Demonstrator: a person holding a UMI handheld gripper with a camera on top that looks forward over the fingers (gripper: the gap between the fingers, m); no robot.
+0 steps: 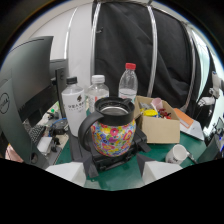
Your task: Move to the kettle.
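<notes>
The two pale fingertips (67, 172) of the hand-held gripper (112, 175) show nearest, one to the left and one to the right, set wide apart with nothing pressed between them. Just ahead of them, centred on the gap, stands the kettle (113, 131): a squat pot with a bright, many-coloured dotted body, a black rim and lid opening at the top, and a black handle curving down its left side. It sits upright on a black base (112, 159) that rests on the green table (165, 150). The fingers do not touch it.

To the right of the kettle lies a small white cup (176, 153), and behind that an open cardboard box (159, 122) filled with small coloured items. To the left stands a white bottle with a black cap (74, 107). Behind the kettle are two clear plastic bottles, one with a white cap (97, 90) and one with a red cap (128, 82). At far left a dark monitor (25, 95) rises above a keyboard (36, 132). A black curtain (130, 35) hangs at the far back.
</notes>
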